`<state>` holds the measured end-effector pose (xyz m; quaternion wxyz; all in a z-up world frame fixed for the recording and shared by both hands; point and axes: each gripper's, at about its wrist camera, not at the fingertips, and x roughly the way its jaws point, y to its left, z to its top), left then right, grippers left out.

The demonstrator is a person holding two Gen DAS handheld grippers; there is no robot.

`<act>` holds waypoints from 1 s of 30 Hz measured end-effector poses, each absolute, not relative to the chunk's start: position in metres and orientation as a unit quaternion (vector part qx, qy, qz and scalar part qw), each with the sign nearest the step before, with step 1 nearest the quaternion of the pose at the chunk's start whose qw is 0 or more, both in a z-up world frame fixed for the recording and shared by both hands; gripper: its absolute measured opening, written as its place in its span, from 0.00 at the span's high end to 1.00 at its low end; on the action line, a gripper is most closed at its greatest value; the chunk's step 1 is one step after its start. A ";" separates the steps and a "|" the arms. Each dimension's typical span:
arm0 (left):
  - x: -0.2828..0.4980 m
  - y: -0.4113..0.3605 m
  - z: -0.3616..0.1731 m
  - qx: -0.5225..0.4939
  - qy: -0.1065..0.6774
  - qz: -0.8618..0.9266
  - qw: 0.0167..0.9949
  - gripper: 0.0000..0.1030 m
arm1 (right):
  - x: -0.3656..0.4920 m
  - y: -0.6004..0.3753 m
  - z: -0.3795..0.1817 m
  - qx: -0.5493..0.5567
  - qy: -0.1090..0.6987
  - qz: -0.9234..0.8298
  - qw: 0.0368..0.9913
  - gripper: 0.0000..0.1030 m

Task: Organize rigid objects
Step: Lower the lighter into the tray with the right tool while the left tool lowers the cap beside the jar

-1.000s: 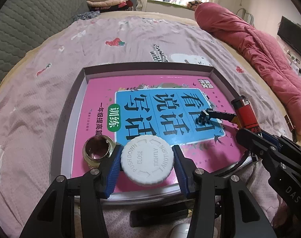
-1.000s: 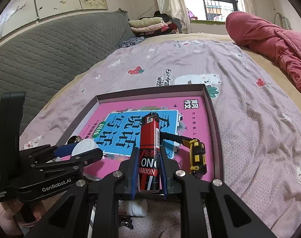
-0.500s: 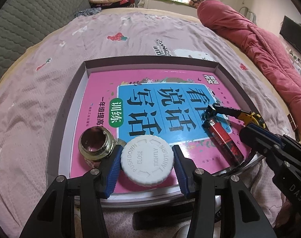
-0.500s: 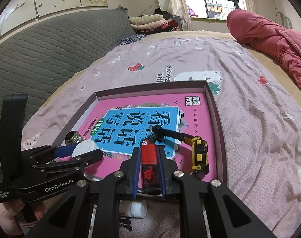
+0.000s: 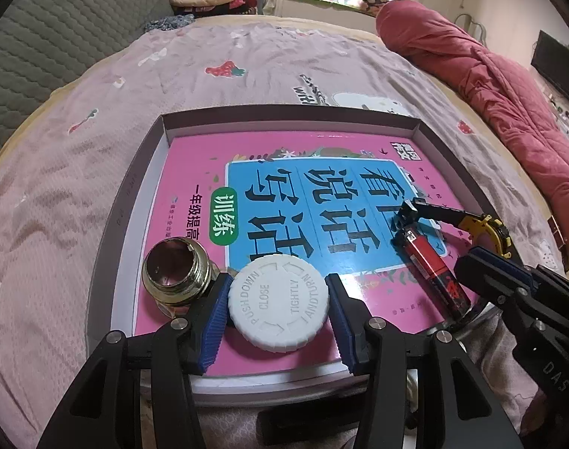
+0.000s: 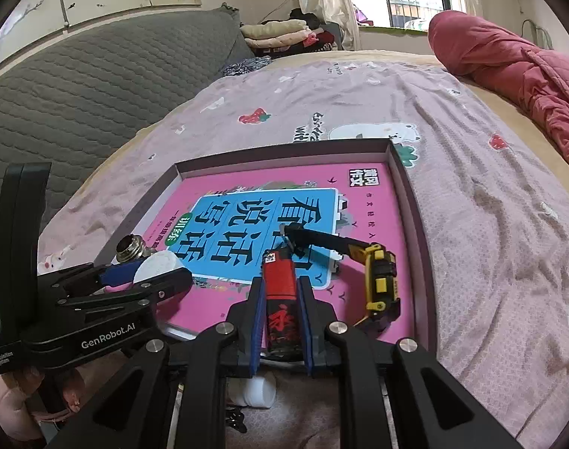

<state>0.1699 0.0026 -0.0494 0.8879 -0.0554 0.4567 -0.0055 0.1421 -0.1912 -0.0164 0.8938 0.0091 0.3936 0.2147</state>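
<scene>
- Shallow box (image 5: pixel 142 202), dark-rimmed with a white inner wall: lies flat on the bed (image 5: pixel 247 71), which has a pink printed sheet. Landmark for every entry below.
- Pink book (image 5: pixel 194 172) with a blue title panel: lies flat inside the box and covers nearly all of its floor.
- White cap (image 5: pixel 278 303), ribbed edge, embossed "PUSH DOWN CLOSE TIGHTLY AND TURN": sits over the book at the box's near edge, flat face up.
- Left gripper (image 5: pixel 278 308): blue pads press on opposite sides of the white cap, pinching it; jaws partly apart at the cap's width. From the right wrist view it shows side-on (image 6: pixel 149 275) over the box's near left corner.
- Brass fitting (image 5: pixel 176 275), threaded, open end up: stands in the box's near left corner, just beside the left gripper's left finger.
- Red lighter (image 6: pixel 280 295), black lettering: lies on the book in the near right part of the box, head pointing toward the box's far side.
- Right gripper (image 6: pixel 280 299): pressed together on the red lighter's body, blue pads on both long sides.
- Yellow-and-black toy excavator (image 6: pixel 378 280): rests on the book by the box's right wall, black arm stretched over the blue panel, its bucket end just beside the lighter's head.
- Pink quilt (image 5: pixel 490 86): bunched on the bed beyond the box's far right corner.
</scene>
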 end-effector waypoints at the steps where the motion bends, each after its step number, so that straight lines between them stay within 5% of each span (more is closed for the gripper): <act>1: 0.170 0.003 -0.049 -0.057 0.456 -0.006 0.888 0.50 | 0.142 -0.192 -0.016 0.011 0.393 0.213 0.894 0.83; 30: 0.167 0.006 -0.046 -0.077 0.465 -0.011 0.882 0.48 | 0.140 -0.196 -0.012 0.014 0.388 0.206 0.898 0.83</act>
